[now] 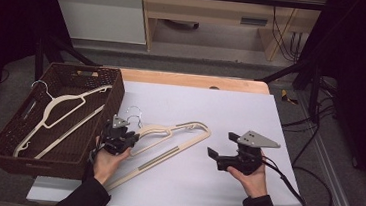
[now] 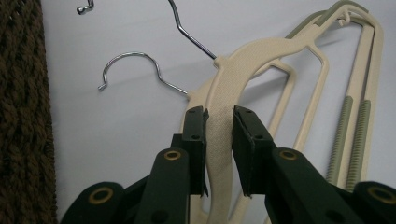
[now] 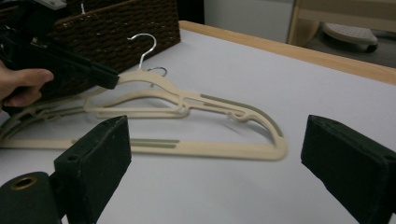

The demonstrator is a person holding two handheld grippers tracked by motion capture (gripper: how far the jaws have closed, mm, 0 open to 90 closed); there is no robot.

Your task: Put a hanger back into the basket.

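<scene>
From the high view, I see one hanger (image 1: 57, 117) already lying in the brown basket (image 1: 117, 89) at the left of the table (image 1: 250, 114), so I judge that part finished. Two more hangers (image 1: 167, 144) lie stacked on the white tabletop just right of the basket, hooks toward it. My left gripper (image 1: 117, 137) sits over their neck end, close beside the basket wall. My right gripper (image 1: 229, 154) hangs well apart, off to the right, with nothing under it.

In the left gripper view, the jaws stand on either side of the top hanger (image 2: 243, 60), on its cream shoulder just below the wire hook (image 2: 133, 63). The pads look pressed against the plastic, so I read this as a grip on that hanger. The second hanger lies beneath it, its ridged bar out to the right, and the basket's weave runs down the left edge.

In the right gripper view, my own jaws stand wide open and empty. Farther off I see the left gripper (image 3: 100, 74) clamped on the upper hanger, whose near end seems raised a little off the lower one.

So by my reckoning one hanger is stowed, one is gripped but not yet carried over, and one remains untouched on the table.
</scene>
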